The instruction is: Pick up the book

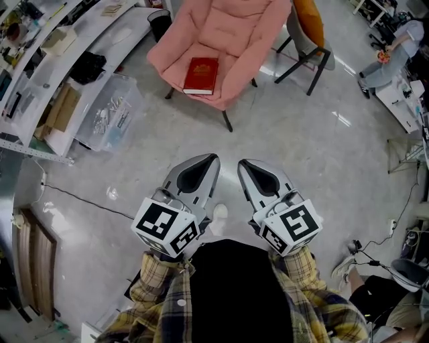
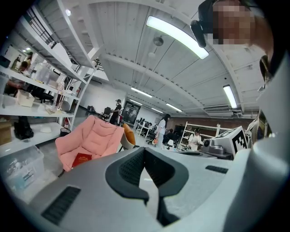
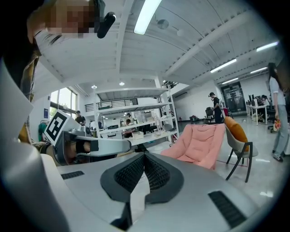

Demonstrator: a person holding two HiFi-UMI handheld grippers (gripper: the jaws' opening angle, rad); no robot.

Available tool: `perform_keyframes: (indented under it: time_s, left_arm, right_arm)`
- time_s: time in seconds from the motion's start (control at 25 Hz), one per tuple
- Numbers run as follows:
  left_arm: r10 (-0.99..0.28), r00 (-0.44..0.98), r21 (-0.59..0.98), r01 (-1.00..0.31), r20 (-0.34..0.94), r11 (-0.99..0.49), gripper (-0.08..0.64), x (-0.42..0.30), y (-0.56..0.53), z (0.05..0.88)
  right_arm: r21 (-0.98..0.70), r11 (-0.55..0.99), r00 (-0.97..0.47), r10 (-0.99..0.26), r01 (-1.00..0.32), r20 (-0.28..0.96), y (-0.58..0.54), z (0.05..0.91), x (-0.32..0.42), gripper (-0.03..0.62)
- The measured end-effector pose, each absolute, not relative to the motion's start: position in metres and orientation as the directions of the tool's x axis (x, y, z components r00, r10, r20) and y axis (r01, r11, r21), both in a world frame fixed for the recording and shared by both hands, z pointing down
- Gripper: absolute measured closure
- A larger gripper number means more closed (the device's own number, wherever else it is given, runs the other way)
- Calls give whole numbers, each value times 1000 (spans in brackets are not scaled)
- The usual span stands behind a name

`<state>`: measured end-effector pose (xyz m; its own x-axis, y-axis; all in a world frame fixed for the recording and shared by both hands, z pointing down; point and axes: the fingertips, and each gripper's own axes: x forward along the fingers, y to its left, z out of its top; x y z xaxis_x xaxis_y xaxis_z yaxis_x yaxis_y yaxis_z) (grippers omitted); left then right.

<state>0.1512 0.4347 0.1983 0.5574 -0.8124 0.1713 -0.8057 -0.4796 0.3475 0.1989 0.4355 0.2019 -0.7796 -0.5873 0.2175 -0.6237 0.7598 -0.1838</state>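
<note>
- Grey polished floor (image 1: 301, 147) fills most of the head view; a white shelf (image 1: 100, 50) loaded with clutter runs along the upper left.
- Pink chair (image 1: 234, 33) stands at top centre, facing the person.
- Red book (image 1: 201, 75) lies flat and closed on the front of the pink chair's seat, well apart from both grippers and touched by neither.
- The left gripper view also shows the book as a small red patch on the seat, left of the jaws.
- Grey chair (image 1: 305, 47) with an orange cushion (image 1: 310, 20) stands just beside the pink chair, on its right.
- Clear plastic bin (image 1: 107, 110) sits on the floor against the shelf, left of the pink chair.
- Black waste bin (image 1: 159, 23) stands behind the pink chair's left side.
- Thin black cable (image 1: 80, 199) runs across the floor at lower left.
- Left hand-held gripper (image 1: 213, 158) is closed and empty: its tips meet and nothing sits between the pads.
- Right hand-held gripper (image 1: 242, 163) is closed and empty too, tips together.
- Both grippers are held side by side, close to the body, pointing toward the pink chair.
- Marker cubes sit at the back of each gripper, left (image 1: 165, 228) and right (image 1: 291, 228).
- Yellow plaid sleeves (image 1: 157, 281) show behind the cubes.
- Other people stand in the far background of both gripper views, too small to detail.
</note>
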Motion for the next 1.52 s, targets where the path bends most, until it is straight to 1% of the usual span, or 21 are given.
perform_keyframes:
  time_s: [0.36, 0.8, 1.08, 1.52]
  left_arm:
    - [-787, 590, 354, -785, 178, -509, 557, 96, 394, 203]
    - [-738, 639, 337, -759, 216, -558, 557, -10, 329, 206]
    - [-718, 659, 343, -743, 225, -575, 557, -57, 310, 215]
    - [-718, 647, 379, -751, 257, -541, 557, -83, 285, 236]
  right_arm:
    - [-227, 727, -761, -606, -648, 231, 399, 209, 142, 575]
    - [-247, 667, -711, -662, -703, 236, 334, 210, 38, 575]
    - [-256, 644, -693, -671, -721, 264, 323, 224, -8, 575]
    - [-267, 631, -684, -656, -729, 318, 296, 241, -23, 575]
